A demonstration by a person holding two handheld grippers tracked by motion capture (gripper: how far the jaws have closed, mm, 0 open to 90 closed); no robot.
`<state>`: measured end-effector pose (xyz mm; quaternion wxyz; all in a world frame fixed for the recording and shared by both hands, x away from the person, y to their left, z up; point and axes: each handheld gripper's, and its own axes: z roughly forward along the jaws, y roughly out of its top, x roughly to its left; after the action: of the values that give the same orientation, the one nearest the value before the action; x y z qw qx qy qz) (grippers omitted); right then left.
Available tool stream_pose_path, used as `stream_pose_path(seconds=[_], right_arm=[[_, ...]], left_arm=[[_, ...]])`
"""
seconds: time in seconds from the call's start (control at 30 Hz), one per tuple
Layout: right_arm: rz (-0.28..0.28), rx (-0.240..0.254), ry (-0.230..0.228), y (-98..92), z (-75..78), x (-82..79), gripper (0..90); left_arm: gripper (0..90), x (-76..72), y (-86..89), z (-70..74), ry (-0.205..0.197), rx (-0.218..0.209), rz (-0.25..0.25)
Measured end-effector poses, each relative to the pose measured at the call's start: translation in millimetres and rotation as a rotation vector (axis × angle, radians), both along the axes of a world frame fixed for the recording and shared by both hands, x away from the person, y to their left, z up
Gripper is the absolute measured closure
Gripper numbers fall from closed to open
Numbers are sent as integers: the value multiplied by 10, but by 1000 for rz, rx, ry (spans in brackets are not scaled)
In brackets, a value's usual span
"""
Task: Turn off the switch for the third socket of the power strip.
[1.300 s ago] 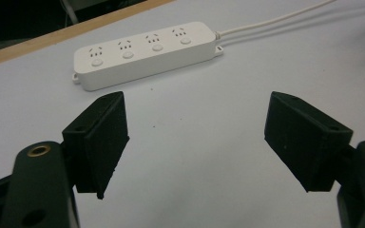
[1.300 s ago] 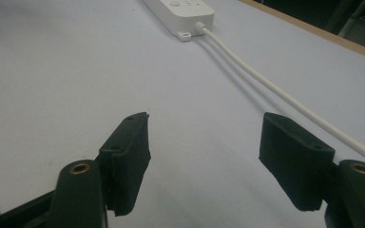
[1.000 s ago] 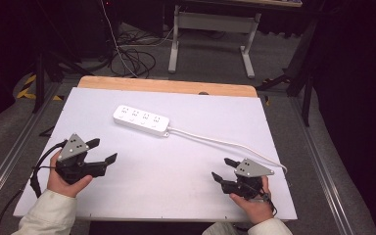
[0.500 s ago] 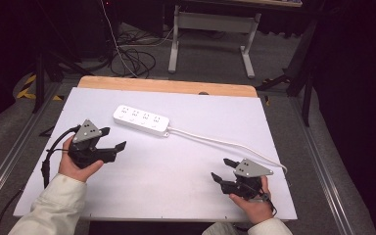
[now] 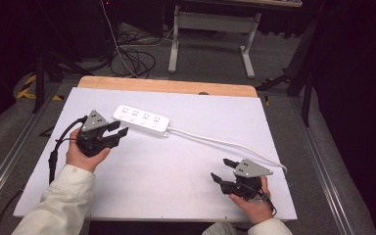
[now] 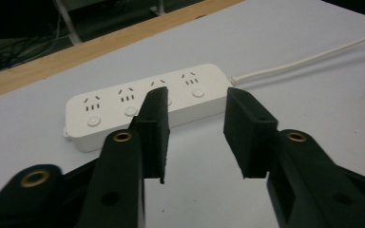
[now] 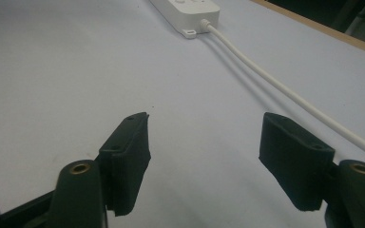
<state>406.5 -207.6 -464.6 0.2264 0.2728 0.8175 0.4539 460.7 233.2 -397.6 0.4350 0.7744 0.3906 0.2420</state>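
Observation:
A white power strip (image 5: 142,120) with several sockets lies on the white table top (image 5: 176,161), left of centre toward the back. Its white cable (image 5: 225,143) runs right and forward to the table's right edge. My left gripper (image 5: 118,129) is open just in front of the strip's left half, jaws pointing at it; in the left gripper view the strip (image 6: 142,102) lies right behind the left gripper (image 6: 196,128). My right gripper (image 5: 223,171) rests open near the front right, nothing between its jaws. The right gripper view shows the right gripper (image 7: 204,156), the cable (image 7: 285,92) and the strip's end (image 7: 190,12).
A wooden strip (image 5: 166,86) edges the table's far side. Beyond it on the floor are a desk frame (image 5: 210,34) and loose cables (image 5: 132,54). A black cable (image 5: 58,147) trails from my left gripper over the table's left part.
My left gripper has moved forward and to the right, up to the power strip. The right gripper has stayed in place.

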Motion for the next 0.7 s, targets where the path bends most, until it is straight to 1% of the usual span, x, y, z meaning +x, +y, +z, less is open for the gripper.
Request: stream_pose_path(seconds=[0.03,0.07,0.1,0.13,0.17,0.2,0.23,0.3,0.37,0.4,0.43,0.53,0.6,0.67,0.7], right_arm=[[0,1,0,-2,0,0,345],[-1,0,0,-4,1,1,345],[-2,-1,0,-4,0,1,345],[-2,-1,0,-4,0,1,345],[0,2,1,-5,-1,3,344],[0,1,1,-4,-1,3,344],[0,1,2,-4,-2,4,345],[1,2,3,-4,-3,4,344],[2,3,4,-5,-5,5,344],[2,4,5,-5,-5,5,344],[2,4,5,-5,-5,5,344],[3,5,8,-6,-10,8,343],[2,2,9,-6,-11,9,343],[3,3,9,-5,-11,9,343],[4,4,8,-6,-10,8,343]], left_arm=[[684,36,-13,-1,-2,22,6],[719,57,-23,-4,1,33,13],[752,57,-23,-4,1,33,13],[752,90,-32,-10,7,35,13],[841,112,-41,-15,4,33,21],[880,138,-42,-12,3,39,27],[896,154,-48,-13,5,32,32],[897,218,-46,-13,14,14,35],[898,304,-49,-30,27,20,44],[898,304,-49,-30,27,20,44],[898,344,-51,-42,33,21,52],[898,429,-54,-76,56,0,57],[898,504,-60,-112,64,-2,67],[898,554,-63,-142,73,-16,74],[898,587,-67,-163,81,-36,79]])
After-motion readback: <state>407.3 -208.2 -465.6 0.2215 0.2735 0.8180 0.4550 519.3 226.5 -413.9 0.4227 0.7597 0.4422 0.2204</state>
